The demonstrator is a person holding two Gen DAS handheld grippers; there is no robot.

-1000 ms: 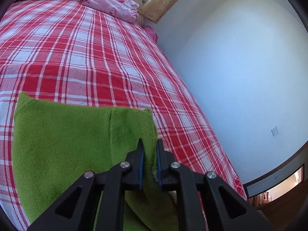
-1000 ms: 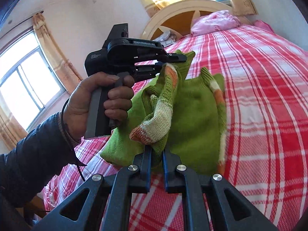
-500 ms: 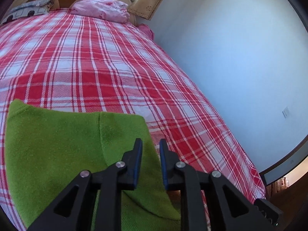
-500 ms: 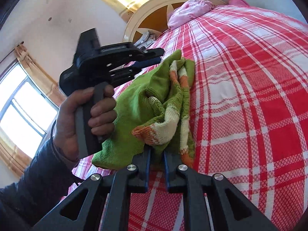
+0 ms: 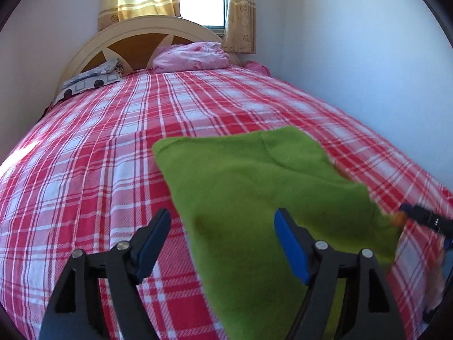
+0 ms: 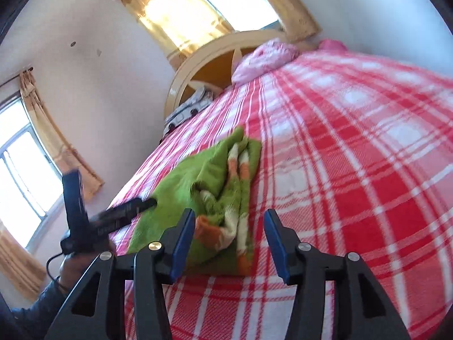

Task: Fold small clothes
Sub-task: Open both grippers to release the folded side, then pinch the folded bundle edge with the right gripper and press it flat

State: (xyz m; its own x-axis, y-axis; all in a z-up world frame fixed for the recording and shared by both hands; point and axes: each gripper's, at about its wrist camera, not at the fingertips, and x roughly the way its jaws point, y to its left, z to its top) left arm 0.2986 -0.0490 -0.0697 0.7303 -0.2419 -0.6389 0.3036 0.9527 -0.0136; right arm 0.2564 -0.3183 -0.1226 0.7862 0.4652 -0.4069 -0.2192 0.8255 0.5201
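Letting go after a fold: both the left gripper (image 5: 222, 231) and right gripper (image 6: 229, 233) opening off the green sweater (image 5: 254, 187), seemingly clear of it, next regripping an edge.

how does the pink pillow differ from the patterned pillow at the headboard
The pink pillow is plain pink and puffy; the patterned pillow is pale with dark shapes and lies flatter. The pink one sits near the middle of the headboard, the patterned one at its left end. Both lie on the plaid bedspread.
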